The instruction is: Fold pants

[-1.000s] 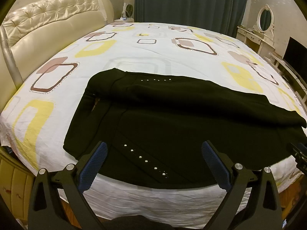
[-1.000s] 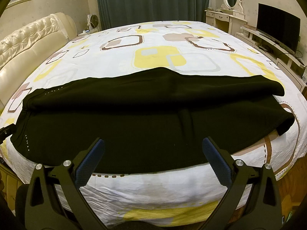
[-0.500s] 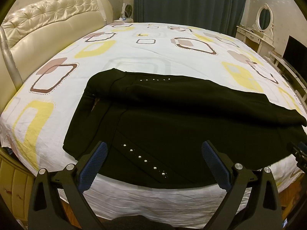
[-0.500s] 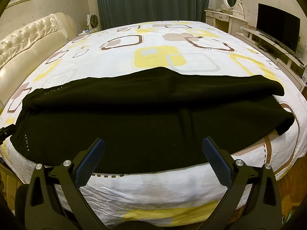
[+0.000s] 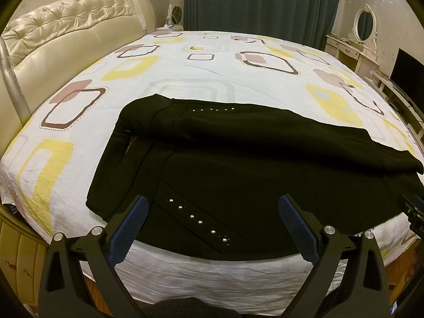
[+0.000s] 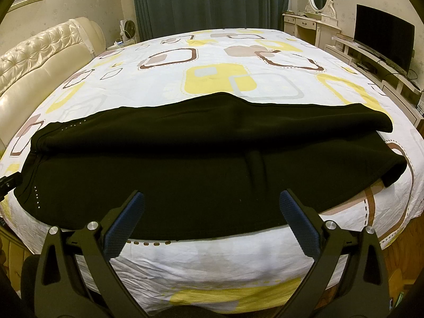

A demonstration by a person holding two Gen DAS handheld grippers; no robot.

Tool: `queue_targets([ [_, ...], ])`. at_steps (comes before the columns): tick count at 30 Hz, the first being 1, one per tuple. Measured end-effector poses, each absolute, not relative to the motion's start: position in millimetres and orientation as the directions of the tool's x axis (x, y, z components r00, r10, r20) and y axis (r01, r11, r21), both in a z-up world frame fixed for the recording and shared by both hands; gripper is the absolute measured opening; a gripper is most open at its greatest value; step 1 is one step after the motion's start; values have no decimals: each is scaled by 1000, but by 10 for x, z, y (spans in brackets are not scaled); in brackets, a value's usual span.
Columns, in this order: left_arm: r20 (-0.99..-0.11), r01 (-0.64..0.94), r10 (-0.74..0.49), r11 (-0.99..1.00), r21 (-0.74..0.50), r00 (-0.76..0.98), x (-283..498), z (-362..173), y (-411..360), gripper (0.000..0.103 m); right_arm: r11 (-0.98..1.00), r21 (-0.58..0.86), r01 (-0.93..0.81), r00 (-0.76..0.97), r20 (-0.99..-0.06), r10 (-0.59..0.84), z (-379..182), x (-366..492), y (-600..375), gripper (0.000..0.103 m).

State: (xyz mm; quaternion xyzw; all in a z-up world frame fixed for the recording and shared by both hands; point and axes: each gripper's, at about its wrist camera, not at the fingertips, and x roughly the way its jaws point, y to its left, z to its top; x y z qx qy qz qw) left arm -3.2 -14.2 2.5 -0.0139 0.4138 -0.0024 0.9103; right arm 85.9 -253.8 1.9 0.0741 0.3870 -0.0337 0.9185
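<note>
Pants [image 5: 238, 175] — 1 pair — between 2 gaping hand-held grippers [image 5: 212, 217].

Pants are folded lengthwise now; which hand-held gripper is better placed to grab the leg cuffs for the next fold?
Right, probably. The black studded pants' cuffs lie toward its side, while the left hand-held gripper faces the waistband. Both the left and the right hand-held gripper are open and holding nothing.

A cream tufted leather headboard [image 5: 66, 29] stands at the left. Dark teal curtains [image 6: 209, 0] hang along the far wall, a small white fan [image 6: 129, 30] beside them. At right stand a white oval-mirrored dressing table [image 6: 315, 18] and a black flat-screen television [image 6: 384, 45].
</note>
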Motion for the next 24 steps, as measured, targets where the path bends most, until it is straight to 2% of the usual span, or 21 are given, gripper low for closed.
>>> queue_targets([
  [24,-758,3,-20,1000,-24,651,-37,-52,-174,98,984,136,116,700,-714,16,18,869,-2578,101],
])
